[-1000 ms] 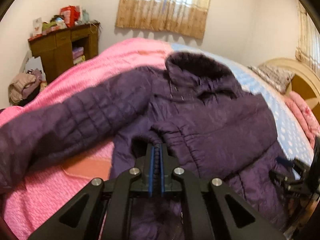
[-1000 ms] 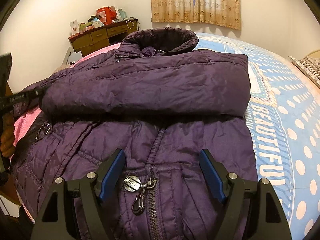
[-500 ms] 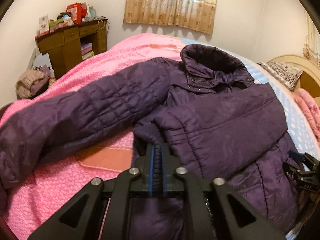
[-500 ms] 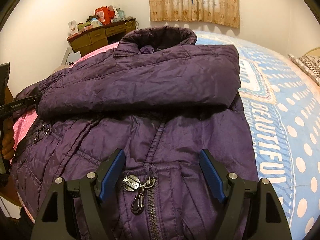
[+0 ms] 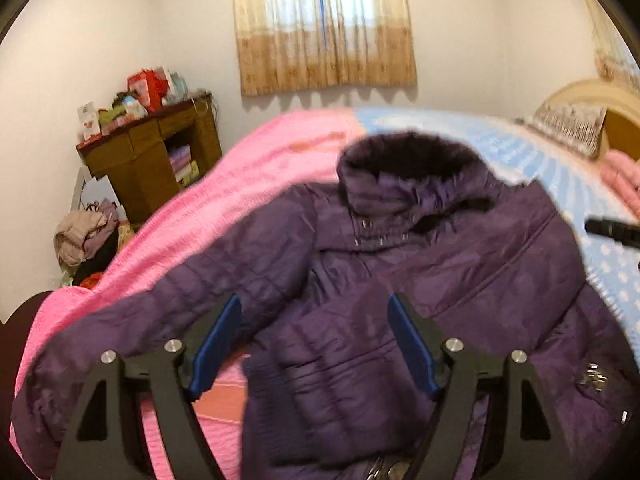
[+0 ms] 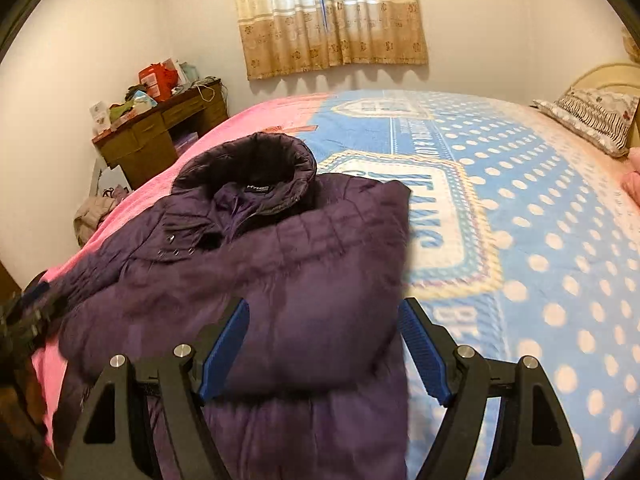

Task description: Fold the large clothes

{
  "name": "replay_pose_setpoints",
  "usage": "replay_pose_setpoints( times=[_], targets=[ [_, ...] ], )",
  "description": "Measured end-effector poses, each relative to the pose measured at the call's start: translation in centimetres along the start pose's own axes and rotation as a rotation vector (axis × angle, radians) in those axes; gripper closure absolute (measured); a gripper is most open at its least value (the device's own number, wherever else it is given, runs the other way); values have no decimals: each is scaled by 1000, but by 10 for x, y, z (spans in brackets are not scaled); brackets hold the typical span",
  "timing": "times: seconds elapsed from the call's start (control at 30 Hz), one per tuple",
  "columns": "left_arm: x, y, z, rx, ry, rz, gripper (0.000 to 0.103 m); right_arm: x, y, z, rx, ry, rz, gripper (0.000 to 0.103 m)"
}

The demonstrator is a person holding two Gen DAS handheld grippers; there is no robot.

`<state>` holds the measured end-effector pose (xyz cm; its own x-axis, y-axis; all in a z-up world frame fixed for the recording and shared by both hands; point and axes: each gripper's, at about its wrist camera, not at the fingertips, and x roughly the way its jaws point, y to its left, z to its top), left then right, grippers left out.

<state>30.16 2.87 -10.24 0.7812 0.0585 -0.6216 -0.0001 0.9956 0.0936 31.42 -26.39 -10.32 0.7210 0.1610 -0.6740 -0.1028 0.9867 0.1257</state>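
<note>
A dark purple quilted jacket lies front-up on the bed, collar toward the window. One sleeve is folded across its chest. The other sleeve stretches out to the lower left over the pink blanket. My left gripper hovers over the jacket's lower front with its jaws opening; no cloth is pinched between the blue pads. My right gripper stands open above the folded sleeve, holding nothing. Each gripper shows at the edge of the other's view: the right gripper and the left gripper.
The bed has a pink blanket on the left and a blue dotted blanket on the right. A cluttered wooden desk and a heap of clothes sit by the left wall. A pillow lies at the headboard.
My left gripper opened and let go of the sleeve cuff, which now rests across the jacket. Both grippers drew back; the right one rose, so more of the bed shows.
</note>
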Motion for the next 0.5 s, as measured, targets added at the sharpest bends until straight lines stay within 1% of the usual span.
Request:
replay_pose_setpoints(
  times=[0.03, 0.1, 0.13, 0.17, 0.23, 0.33, 0.43, 0.5],
  targets=[
    [5, -3, -2, 8, 17, 9, 25, 15, 5, 2, -12, 15, 3, 26],
    [24, -9, -6, 35, 55, 63, 25, 36, 9, -1, -26, 47, 1, 26],
    [34, -9, -10, 47, 89, 81, 25, 49, 9, -3, -32, 68, -15, 26],
    [44, -7, -14, 46, 131, 87, 24, 57, 9, -7, -36, 76, -28, 26],
    [55, -3, -21, 32, 175, 71, 20, 72, 6, -15, -38, 107, -33, 26],
    [59, -4, -27, 39, 176, 83, 16, 78, 4, -25, -51, 100, -47, 26],
    [61, -9, -30, 50, 177, 117, 11, 81, 6, -29, -64, 107, -69, 26],
    [62, -7, -29, 44, 186, 127, 8, 85, 6, -30, -69, 112, -75, 26]
  ],
)
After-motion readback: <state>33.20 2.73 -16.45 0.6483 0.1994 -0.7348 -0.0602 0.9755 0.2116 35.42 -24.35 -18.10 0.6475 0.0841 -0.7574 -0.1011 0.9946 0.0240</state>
